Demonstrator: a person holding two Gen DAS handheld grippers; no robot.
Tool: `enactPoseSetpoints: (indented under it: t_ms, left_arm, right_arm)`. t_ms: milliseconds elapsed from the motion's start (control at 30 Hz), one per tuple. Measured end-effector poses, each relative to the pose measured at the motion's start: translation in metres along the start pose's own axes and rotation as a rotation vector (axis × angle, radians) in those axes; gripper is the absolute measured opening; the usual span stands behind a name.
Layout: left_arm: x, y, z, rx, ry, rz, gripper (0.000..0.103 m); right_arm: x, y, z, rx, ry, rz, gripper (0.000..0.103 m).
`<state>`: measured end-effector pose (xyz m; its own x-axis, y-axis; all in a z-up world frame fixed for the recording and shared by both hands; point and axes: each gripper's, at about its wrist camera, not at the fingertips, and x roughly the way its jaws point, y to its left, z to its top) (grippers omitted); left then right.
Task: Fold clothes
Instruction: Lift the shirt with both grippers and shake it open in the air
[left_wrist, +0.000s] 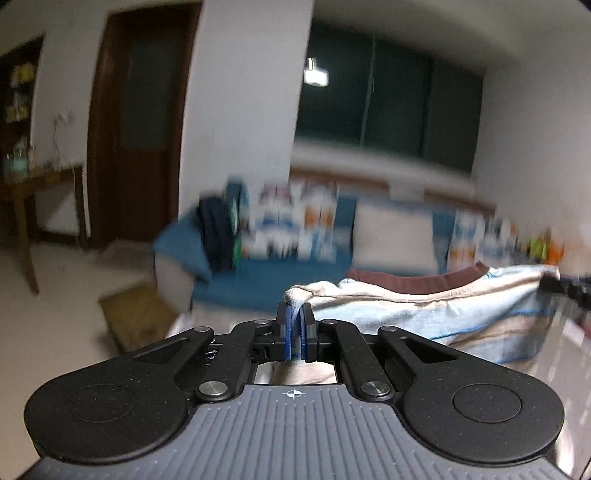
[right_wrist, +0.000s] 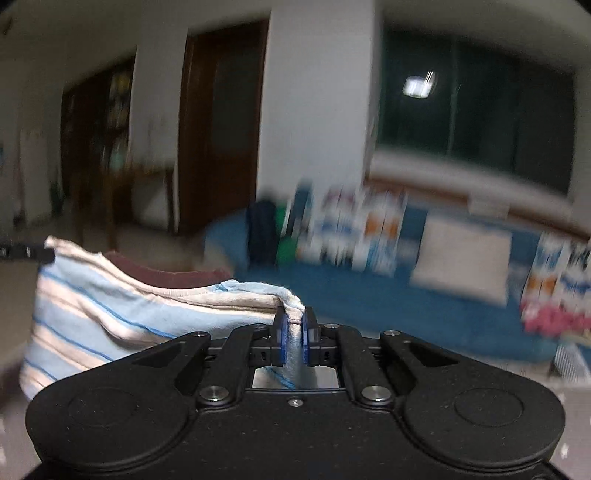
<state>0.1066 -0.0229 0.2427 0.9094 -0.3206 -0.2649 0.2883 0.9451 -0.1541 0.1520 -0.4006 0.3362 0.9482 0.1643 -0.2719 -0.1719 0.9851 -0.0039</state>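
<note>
Striped shirt (left_wrist: 461, 314) stretched in the air between both tools, one corner pinched tight in left gripper (left_wrist: 294, 325), opposite corner clamped in right gripper (right_wrist: 294, 328), blue sofa (right_wrist: 388, 295) blurred beyond.

Looks like somebody's living room: blue sofa (left_wrist: 280, 280) with cushions, brown wooden door (left_wrist: 136, 125), dark window (left_wrist: 388, 96).

Left gripper (left_wrist: 295, 314) raised, jaws clamped on cloth, right gripper (right_wrist: 294, 319) level, jaws likewise pinched
</note>
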Motion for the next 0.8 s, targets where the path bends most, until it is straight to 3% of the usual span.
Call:
enactPoseSetpoints:
  t_ms: [133, 300, 500, 567, 800]
  left_arm:
    - [-0.042, -0.008, 0.013, 0.011, -0.082, -0.058, 0.005]
    - [-0.084, -0.01, -0.031, 0.048, -0.009, -0.108, 0.005]
    - [-0.132, -0.011, -0.088, 0.092, 0.091, -0.166, 0.005]
    - [-0.144, -0.008, -0.108, 0.098, 0.137, -0.187, 0.005]
    - [-0.185, 0.0, -0.184, 0.135, 0.359, -0.252, 0.005]
  right_arm:
    - [-0.037, 0.0, 0.018, -0.052, -0.069, 0.016, 0.008]
    - [-0.074, -0.001, 0.008, -0.077, -0.062, 0.063, 0.008]
    - [-0.115, -0.001, -0.04, -0.111, 0.077, 0.149, 0.008]
    - [-0.129, 0.001, -0.067, -0.099, 0.16, 0.192, 0.008]
    - [-0.164, 0.039, -0.123, -0.121, 0.357, 0.317, 0.008]
